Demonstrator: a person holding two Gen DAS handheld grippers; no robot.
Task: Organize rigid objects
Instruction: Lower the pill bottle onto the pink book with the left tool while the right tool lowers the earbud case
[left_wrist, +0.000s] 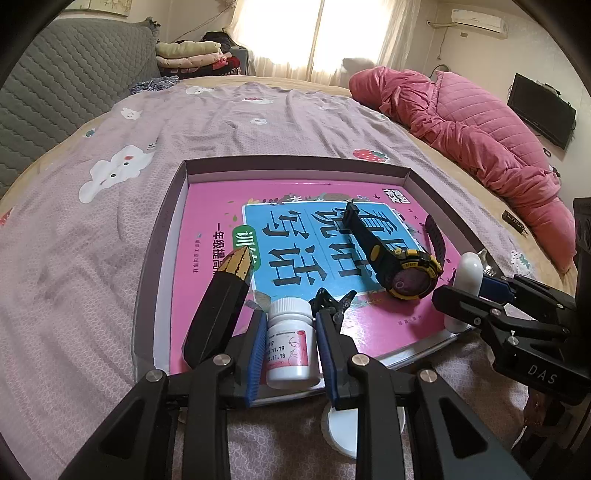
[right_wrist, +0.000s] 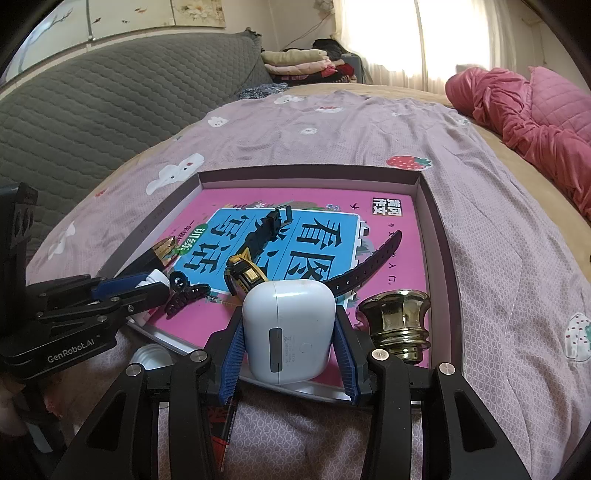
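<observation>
White pill bottle (left_wrist: 290, 341) sits squeezed in the left gripper (left_wrist: 290, 347) over the tray's (left_wrist: 295, 170) near edge. The right gripper (right_wrist: 290, 332) squeezes a white earbud case (right_wrist: 290, 328) beside a gold knob (right_wrist: 397, 325). Smooth sides could slip and bump the watch (left_wrist: 406, 273).

Glossy white plastic earbud case (right_wrist: 290, 328); polished brass-like metal knob (right_wrist: 397, 325) at its three o'clock; glossy paper book cover (left_wrist: 295, 236); matt, probably rubber watch strap (left_wrist: 364, 232); woven cloth bedsheet (left_wrist: 92, 240).
</observation>
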